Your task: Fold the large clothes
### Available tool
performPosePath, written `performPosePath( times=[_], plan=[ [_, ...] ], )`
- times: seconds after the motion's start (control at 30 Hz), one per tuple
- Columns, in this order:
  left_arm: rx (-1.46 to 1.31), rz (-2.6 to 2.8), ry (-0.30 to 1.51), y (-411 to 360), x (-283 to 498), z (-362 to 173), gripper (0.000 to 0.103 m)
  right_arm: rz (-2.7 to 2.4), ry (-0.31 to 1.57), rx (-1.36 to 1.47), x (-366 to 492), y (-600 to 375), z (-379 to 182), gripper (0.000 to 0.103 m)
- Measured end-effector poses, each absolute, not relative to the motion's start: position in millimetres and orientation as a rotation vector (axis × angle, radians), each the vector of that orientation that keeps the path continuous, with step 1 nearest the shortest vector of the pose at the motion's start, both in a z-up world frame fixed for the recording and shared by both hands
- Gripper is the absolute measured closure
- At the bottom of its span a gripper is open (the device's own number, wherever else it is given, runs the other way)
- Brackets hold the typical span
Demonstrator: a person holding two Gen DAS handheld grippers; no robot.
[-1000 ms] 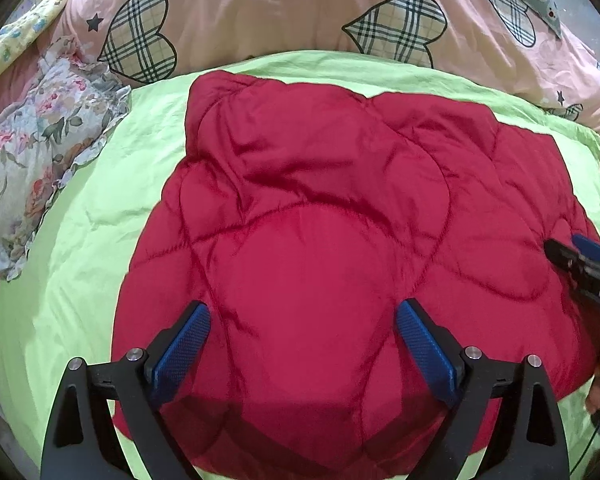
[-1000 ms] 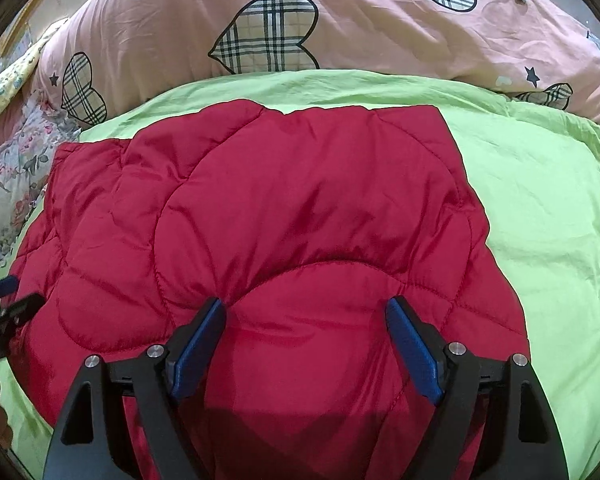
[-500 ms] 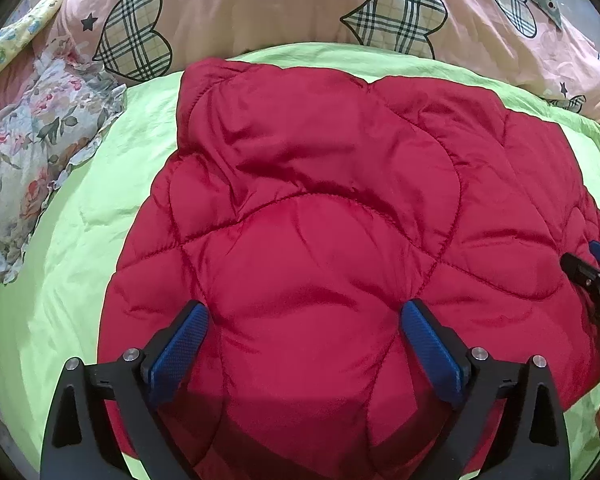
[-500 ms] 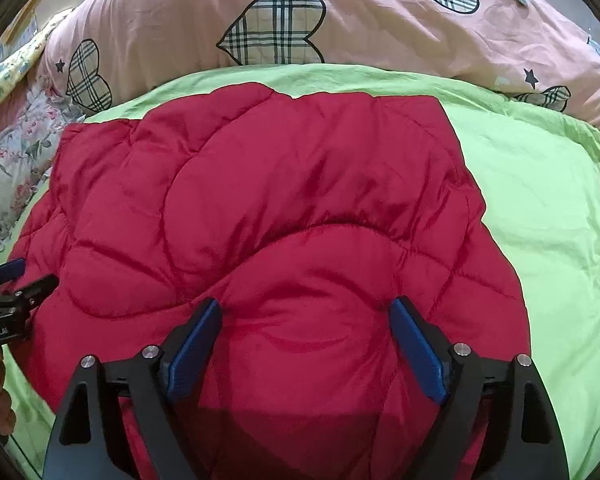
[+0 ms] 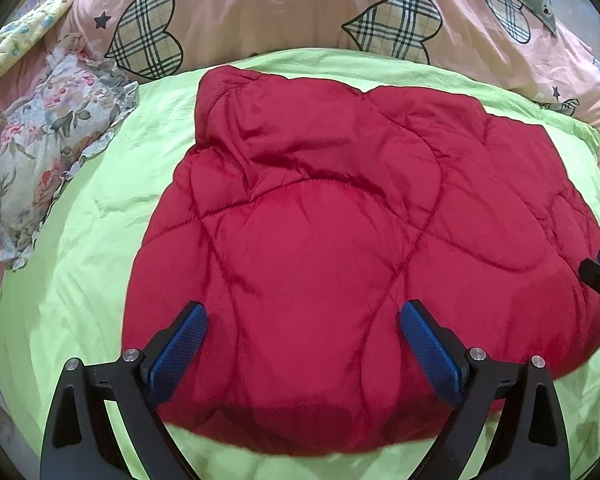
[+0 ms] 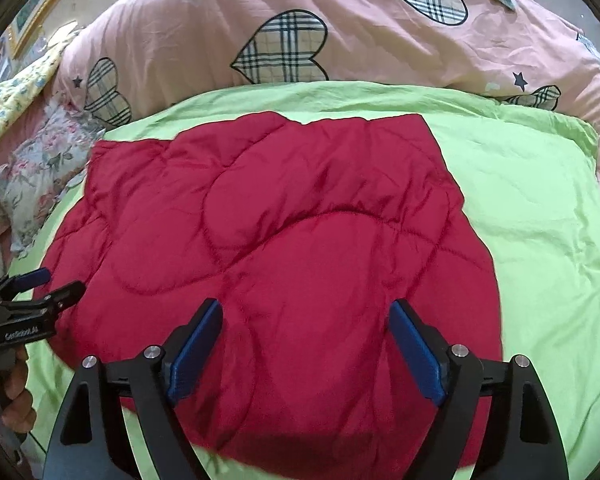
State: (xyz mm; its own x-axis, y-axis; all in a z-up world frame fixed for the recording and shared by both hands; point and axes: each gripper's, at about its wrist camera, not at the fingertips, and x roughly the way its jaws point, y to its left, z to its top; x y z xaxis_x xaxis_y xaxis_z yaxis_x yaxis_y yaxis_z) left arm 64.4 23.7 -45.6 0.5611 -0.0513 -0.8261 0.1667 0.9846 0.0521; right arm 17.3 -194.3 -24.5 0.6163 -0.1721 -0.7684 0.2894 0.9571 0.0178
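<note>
Red quilted jacket (image 5: pixel 340 248) lies spread on the lime-green sheet (image 5: pixel 80 264) of the bed, its hem toward the near edge and its far end close to the pink duvet with plaid hearts (image 6: pixel 284 40) bunched along the far side. Both grippers hang over the near part of the garment, the left gripper (image 5: pixel 302 340) and the right gripper (image 6: pixel 306 338) each with jaws wide apart and holding nothing.

The step in hand looks like picking a hold for the next fold. It would go best if each set of jaws came down on the near hem at matching spots, pinching through the full padded thickness, since the slick, puffy fabric may slip or balloon.

A floral pillow (image 5: pixel 32 152) sits at the bed's left side, and a yellow patterned cloth (image 6: pixel 16 100) lies beyond it. The soft mattress gives little backing for a firm pinch.
</note>
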Motion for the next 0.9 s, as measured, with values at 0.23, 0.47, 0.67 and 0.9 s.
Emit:
performPosePath(
  times=[0.23,0.47,0.67,0.9],
  plan=[
    [0.132,-0.15,0.961,32,31,-37,0.005,-0.227,0.887,0.107,-15,-174,-19,0.016],
    [0.12,-0.164,0.95,48,-14,-30,0.005,-0.179,0.919,0.125,-46,-160,-21,0.015],
    [0.164,-0.145,0.942,51,-50,-19,0.004,-0.124,0.952,0.076,-69,-135,-19,0.008],
    [0.232,-0.118,0.902,38,-73,11,0.002,-0.093,0.936,0.049,-86,-114,-2,0.006]
  ],
)
